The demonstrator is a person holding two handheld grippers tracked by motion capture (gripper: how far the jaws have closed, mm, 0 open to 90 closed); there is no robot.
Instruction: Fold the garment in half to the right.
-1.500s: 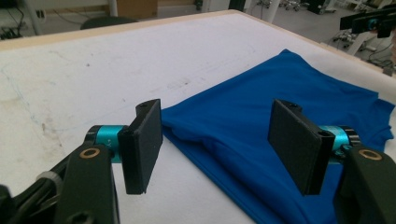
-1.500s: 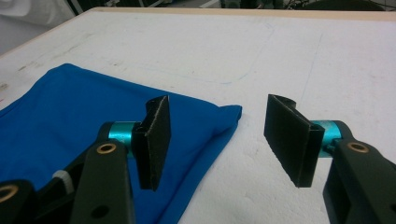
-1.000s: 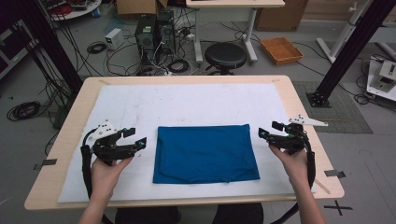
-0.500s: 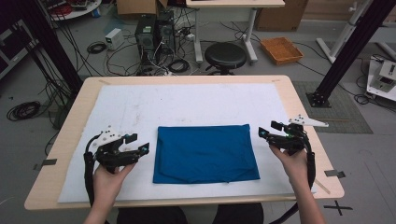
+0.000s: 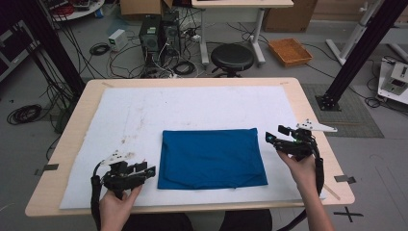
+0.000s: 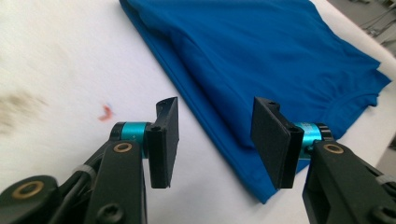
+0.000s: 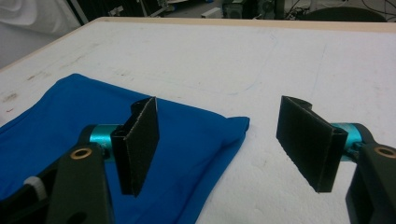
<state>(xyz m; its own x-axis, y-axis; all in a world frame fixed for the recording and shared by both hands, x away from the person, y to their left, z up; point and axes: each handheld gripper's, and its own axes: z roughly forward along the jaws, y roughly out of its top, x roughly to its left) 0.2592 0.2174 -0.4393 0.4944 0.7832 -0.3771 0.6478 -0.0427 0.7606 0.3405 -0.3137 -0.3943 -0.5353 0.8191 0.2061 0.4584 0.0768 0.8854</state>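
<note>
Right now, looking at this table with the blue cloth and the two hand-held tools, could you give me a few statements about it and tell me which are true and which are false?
1. The blue cloth lies folded flat on the white mat. True.
2. The left gripper has the cloth clamped between its fingers. False: its jaws have just been closing, but they stand apart above the cloth's near left corner, with nothing pinched.
3. The right gripper is open beside the cloth's far right corner. True.
4. A red bowl sits on the mat. False: the cloth is all that lies on the mat.
5. A black stool stands on the floor beyond the table. True.
</note>
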